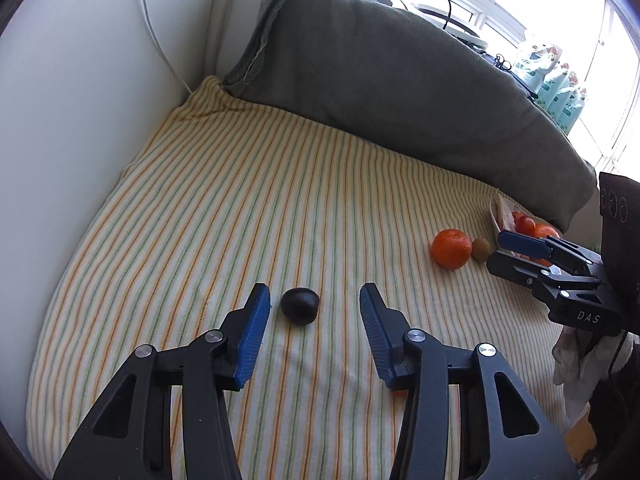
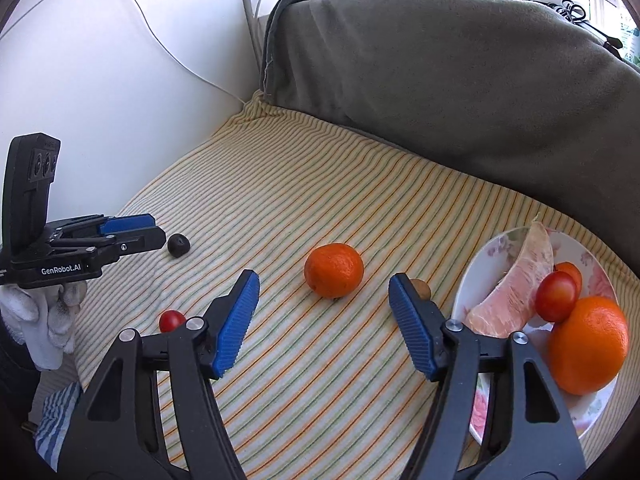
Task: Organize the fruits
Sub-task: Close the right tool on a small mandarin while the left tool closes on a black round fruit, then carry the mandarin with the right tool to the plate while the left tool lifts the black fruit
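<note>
2 hand-held grippers hang over a striped cloth [image 1: 248, 184] that covers the surface. The left hand-held gripper [image 1: 315, 300] points down at the cloth with its blue pads parted to a middling gap. A dark round fruit [image 1: 300, 305] lies on the cloth between the pads, nearer the left pad [image 1: 256, 320], and neither pad presses on it. Seen from the right wrist camera, the same left hand-held gripper [image 2: 158, 236] sits at the far left, held by a hand in a white glove [image 2: 44, 312], with the dark fruit [image 2: 178, 245] just off its tips.

The right hand-held gripper [image 2: 324, 286] stands with its pads apart and empty. Just ahead of the gap between its tips rests a tangerine [image 2: 334, 270], on the cloth and clear of both pads. A small brown fruit [image 2: 423, 287] peeks out just behind the right pad [image 2: 412, 320]. To the left of the left pad lies a small red fruit [image 2: 172, 320], partly hidden by the finger frame.

To the right of the right hand-held gripper sits a floral plate [image 2: 492, 252]. It holds 1 pale pink citrus segment [image 2: 516, 288], 1 large orange [image 2: 588, 344], a red plum-like fruit [image 2: 557, 296] and another orange fruit [image 2: 570, 270] mostly hidden behind that one.

A grey cushion [image 2: 460, 80] leans along the far edge of the cloth, beyond both hand-held grippers.
</note>
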